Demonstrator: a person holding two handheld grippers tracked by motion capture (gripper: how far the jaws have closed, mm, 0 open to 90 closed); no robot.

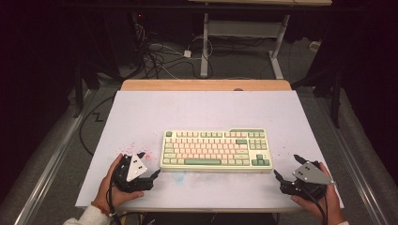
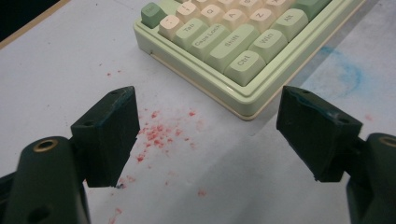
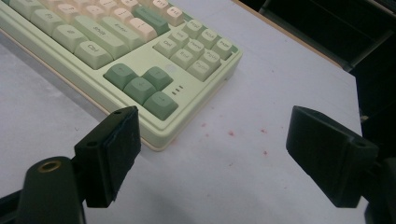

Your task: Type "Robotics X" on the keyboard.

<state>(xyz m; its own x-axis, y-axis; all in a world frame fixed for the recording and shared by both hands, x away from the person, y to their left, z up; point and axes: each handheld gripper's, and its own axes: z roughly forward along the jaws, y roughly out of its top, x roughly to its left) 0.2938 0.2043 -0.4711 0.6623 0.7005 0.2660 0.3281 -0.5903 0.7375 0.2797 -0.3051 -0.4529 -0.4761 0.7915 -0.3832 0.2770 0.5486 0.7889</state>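
My left tongs [image 1: 149,167] and right tongs [image 1: 287,168] both stand wide open and hold nothing, low on the table [image 1: 141,112]. The keyboard [image 1: 216,149] lies between them, at 2 o'clock from the left tongs and 10 o'clock from the right. If I grip only 1 corner, I think it can tilt or slide.

Sitting on grey floor [image 1: 56,140], white table [image 1: 206,110] with wood edge [image 1: 206,85]; tangling behind it, cables [image 1: 159,54]; standing beyond, desk frame [image 1: 244,33]; fading into dark surroundings.
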